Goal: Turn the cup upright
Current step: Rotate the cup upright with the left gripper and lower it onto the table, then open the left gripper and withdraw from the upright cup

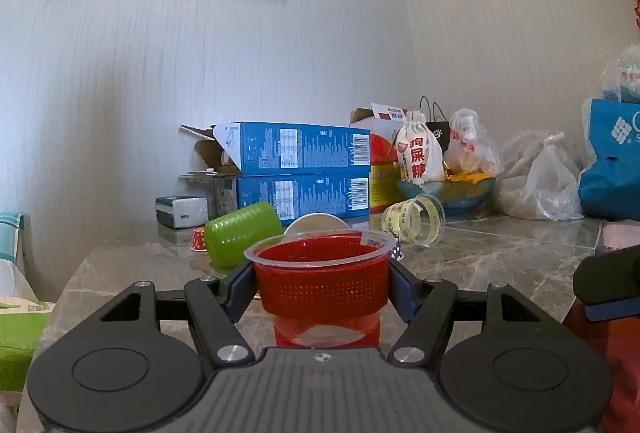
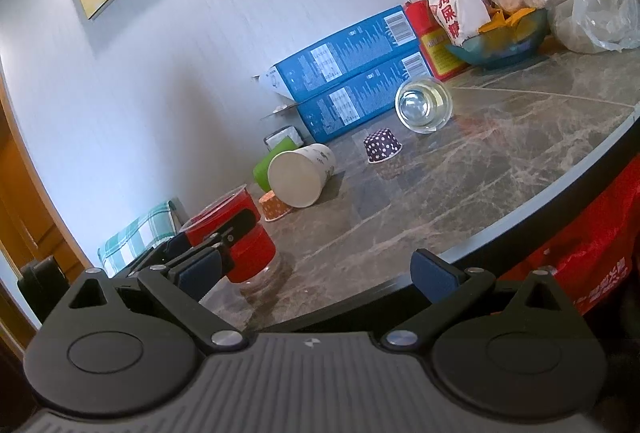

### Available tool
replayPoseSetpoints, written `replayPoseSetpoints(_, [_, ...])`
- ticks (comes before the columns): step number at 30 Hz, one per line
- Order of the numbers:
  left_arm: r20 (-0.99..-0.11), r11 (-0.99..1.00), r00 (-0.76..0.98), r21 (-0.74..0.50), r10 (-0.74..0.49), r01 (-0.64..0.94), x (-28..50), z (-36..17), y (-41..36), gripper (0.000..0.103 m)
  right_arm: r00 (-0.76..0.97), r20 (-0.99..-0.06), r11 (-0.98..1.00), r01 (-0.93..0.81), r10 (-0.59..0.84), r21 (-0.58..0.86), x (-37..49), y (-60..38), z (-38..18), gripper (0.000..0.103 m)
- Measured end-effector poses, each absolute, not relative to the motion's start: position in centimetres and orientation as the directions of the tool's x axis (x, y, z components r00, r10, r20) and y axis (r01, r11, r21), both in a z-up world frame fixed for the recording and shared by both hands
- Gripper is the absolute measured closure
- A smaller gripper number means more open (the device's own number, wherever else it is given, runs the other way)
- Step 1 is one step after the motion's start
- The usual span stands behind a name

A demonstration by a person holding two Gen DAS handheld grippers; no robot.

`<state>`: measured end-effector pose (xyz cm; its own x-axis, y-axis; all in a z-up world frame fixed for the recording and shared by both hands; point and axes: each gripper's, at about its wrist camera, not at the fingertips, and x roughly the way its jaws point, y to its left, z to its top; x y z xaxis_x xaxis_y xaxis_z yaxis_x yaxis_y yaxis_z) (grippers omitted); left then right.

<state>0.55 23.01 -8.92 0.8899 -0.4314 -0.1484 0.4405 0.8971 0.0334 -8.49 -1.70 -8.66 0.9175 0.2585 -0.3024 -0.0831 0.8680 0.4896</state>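
A clear plastic cup with a red mesh sleeve (image 1: 322, 285) stands upright, mouth up, between the pads of my left gripper (image 1: 320, 287), which is shut on it. The right wrist view shows the same cup (image 2: 236, 233) resting on the marble table (image 2: 500, 169) with the left gripper (image 2: 224, 233) around it. My right gripper (image 2: 320, 271) is open and empty at the table's front edge. A clear glass cup (image 1: 416, 225) (image 2: 423, 105), a white paper cup (image 2: 300, 175) and a green cup (image 1: 244, 233) lie on their sides.
Two stacked blue boxes (image 1: 304, 173) stand at the wall. A small purple dotted cup (image 2: 382, 145) and an orange one (image 2: 274, 209) sit upside down. A bowl with bags (image 1: 448, 189), plastic bags (image 1: 540, 181) and a blue bag (image 1: 612, 161) fill the right.
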Motion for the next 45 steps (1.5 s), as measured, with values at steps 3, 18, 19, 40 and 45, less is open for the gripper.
replayPoseSetpoints(3, [-0.159,0.898,0.890,0.041,-0.428,0.439,0.5,-8.9,23.0,0.028,0.916,-0.307,0.868,-0.083,0.260,0.489,-8.5,-1.7,-8.6,0.001])
replayPoseSetpoints(18, [-0.292,0.859,0.826,0.029,-0.482,0.512,-0.9,-9.1,25.6,0.003,0.915,-0.299,0.875,-0.104,0.270,0.472,-8.6,-1.2,-8.3,0.001])
replayPoseSetpoints(19, [-0.305,0.847,0.808,0.012,-0.503,0.532,-1.4,-8.7,26.3,0.003,0.916,-0.297,0.881,-0.110,0.270,0.461,-8.7,-1.1,-8.0,0.001])
replayPoseSetpoints(40, [-0.425,0.901,0.822,0.036,-0.378,0.433,-7.1,0.2,32.4,0.000,0.907,-0.419,0.991,0.018,0.039,0.130,-12.4,5.0,-1.4,0.001])
replayPoseSetpoints(45, [-0.409,0.900,0.826,0.024,-0.389,0.436,-7.8,1.5,32.7,0.000,0.906,-0.422,0.991,0.027,0.031,0.131,-13.4,4.8,-0.3,0.001])
